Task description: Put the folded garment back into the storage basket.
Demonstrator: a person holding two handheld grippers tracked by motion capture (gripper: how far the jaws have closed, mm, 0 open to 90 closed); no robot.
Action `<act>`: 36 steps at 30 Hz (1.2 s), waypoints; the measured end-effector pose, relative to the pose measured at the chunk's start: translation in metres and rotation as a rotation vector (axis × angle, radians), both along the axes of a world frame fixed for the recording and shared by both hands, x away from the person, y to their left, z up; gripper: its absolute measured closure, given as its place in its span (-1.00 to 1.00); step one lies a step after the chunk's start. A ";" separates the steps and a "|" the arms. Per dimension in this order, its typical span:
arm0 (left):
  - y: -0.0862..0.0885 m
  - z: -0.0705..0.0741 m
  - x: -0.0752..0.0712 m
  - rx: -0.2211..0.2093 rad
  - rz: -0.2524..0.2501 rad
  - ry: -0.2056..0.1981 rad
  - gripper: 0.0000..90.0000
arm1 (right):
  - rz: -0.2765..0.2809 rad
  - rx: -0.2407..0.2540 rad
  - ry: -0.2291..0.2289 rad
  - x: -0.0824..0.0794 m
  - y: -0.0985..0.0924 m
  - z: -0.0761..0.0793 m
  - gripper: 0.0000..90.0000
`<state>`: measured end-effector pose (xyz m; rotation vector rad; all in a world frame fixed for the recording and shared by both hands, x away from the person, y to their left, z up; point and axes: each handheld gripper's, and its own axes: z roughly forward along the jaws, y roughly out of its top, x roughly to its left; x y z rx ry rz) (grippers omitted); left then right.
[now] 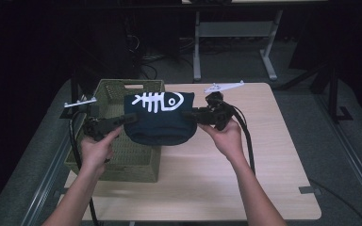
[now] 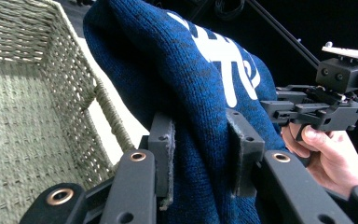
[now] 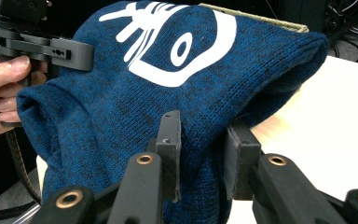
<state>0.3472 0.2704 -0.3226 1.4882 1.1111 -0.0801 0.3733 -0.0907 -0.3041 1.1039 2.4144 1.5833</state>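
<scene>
On my screens I count:
- sweater [image 1: 159, 123], dark blue knit, white fishbone print: one.
- basket [image 1: 136, 160], green woven: one.
- grippers: two, the left gripper [image 1: 125, 120] and the right gripper [image 1: 188, 114].
- hands: two, the left hand [image 1: 95, 149] and the right hand [image 1: 226, 139].
- table [image 1: 273, 155], light wood: one.

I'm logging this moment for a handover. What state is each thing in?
Blue knit hat: held in the air, stretched between both grippers.
Left gripper: shut on the hat's edge.
Right gripper: shut on the opposite edge.
Woven basket: upright on the table, open-topped, inside looks empty.
</scene>
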 end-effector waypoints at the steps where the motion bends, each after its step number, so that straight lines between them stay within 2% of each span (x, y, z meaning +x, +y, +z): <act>1: 0.000 0.000 0.000 0.000 0.000 0.000 0.50 | 0.000 0.000 0.000 0.000 0.000 0.000 0.57; 17: 0.024 -0.004 0.002 0.016 0.030 0.009 0.49 | 0.021 0.030 0.012 0.008 0.023 -0.005 0.57; 21: 0.028 -0.006 0.003 0.011 0.037 0.026 0.49 | 0.024 0.039 0.018 0.010 0.028 -0.006 0.57; 24: 0.032 -0.007 0.003 0.008 0.047 0.022 0.49 | 0.026 0.054 0.020 0.011 0.030 -0.007 0.57; 36: 0.052 -0.010 0.005 0.015 0.080 0.040 0.49 | 0.039 0.077 0.032 0.016 0.053 -0.011 0.57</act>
